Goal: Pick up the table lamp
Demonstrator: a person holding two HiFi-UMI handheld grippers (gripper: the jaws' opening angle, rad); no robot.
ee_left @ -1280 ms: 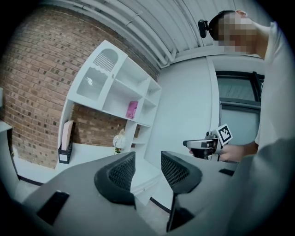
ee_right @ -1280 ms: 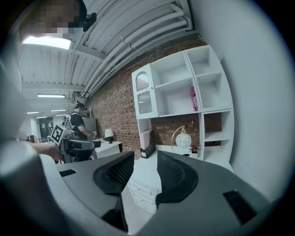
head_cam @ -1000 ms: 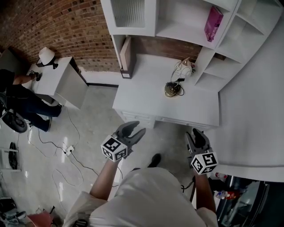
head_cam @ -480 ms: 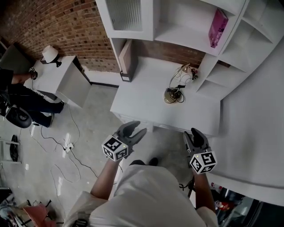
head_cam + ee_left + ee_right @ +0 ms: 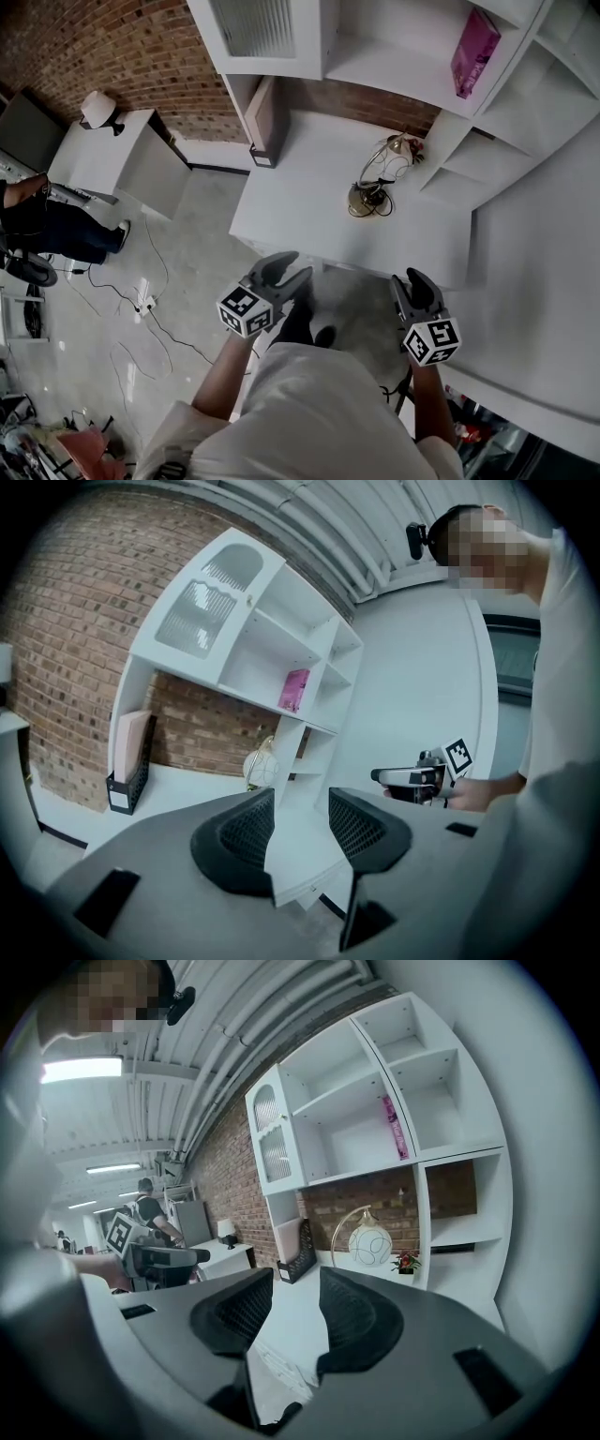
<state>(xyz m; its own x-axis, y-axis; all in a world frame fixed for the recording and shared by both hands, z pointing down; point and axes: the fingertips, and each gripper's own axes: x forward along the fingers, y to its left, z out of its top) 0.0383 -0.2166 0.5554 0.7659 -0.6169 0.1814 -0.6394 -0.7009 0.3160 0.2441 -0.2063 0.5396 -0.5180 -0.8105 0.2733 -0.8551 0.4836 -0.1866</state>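
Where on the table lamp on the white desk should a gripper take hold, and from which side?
Probably grip the table lamp by its thin arched stem, just above the round base, coming from the open front edge of the desk. The stem fits between jaws; the globe shade looks round and fragile, and the shelf upright crowds its right side.
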